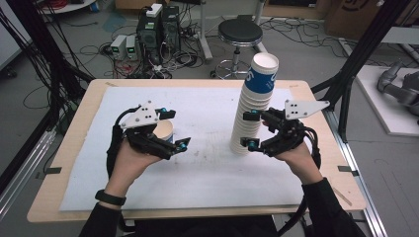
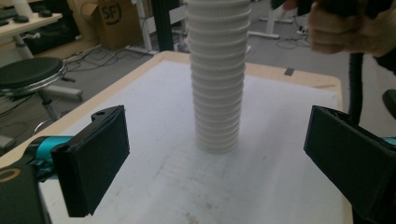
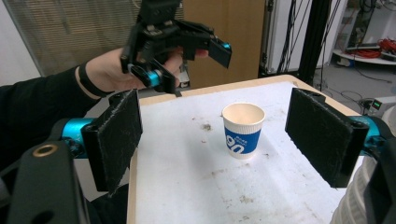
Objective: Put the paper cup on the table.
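A tall stack of white ribbed paper cups (image 1: 256,96), topped by a blue-banded one, leans on the white mat right of centre. It also rises ahead in the left gripper view (image 2: 217,84). A single blue-and-white cup (image 3: 243,129) stands upright on the mat at the left (image 1: 166,131). My left gripper (image 1: 175,129) hangs open just above and beside that cup, holding nothing (image 3: 191,63); its jaws (image 2: 215,123) stand wide apart. My right gripper (image 1: 252,129) sits open against the stack's right side, with its jaws (image 3: 214,119) empty. The stack's edge (image 3: 352,205) lies outside them.
The white mat (image 1: 207,168) covers most of the wooden table (image 1: 74,148). Beyond the far edge stand a black stool (image 1: 240,32) and computer boxes with cables (image 1: 158,29). Black frame posts (image 1: 356,54) rise at the right. A cardboard box (image 2: 109,21) sits on the floor.
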